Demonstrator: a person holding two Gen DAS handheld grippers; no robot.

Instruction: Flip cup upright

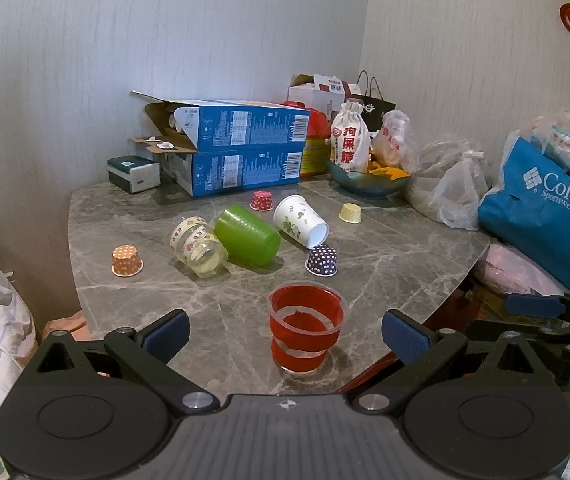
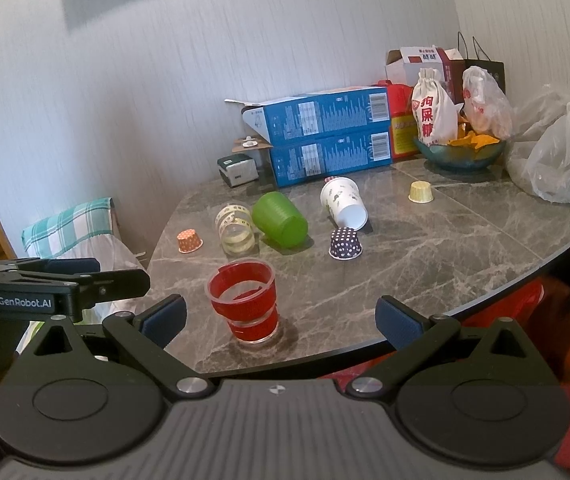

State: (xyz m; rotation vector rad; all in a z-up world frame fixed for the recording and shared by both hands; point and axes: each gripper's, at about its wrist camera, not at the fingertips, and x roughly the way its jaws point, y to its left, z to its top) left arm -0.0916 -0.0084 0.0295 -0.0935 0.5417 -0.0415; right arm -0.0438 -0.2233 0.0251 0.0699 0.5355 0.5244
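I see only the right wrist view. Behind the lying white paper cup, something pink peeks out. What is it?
Observer: The left wrist view shows it whole: a small pink dotted cup, apparently mouth down, apart from the white paper cup.
Operator: And the blue thing cut off at my right edge?
Observer: A blue Columbia bag, at the table's right edge.
Operator: I see the left gripper only from the side. Are its fingers open?
Observer: Yes, the left gripper is wide open. The red cup stands upright between its fingers in the picture, and neither finger touches it.
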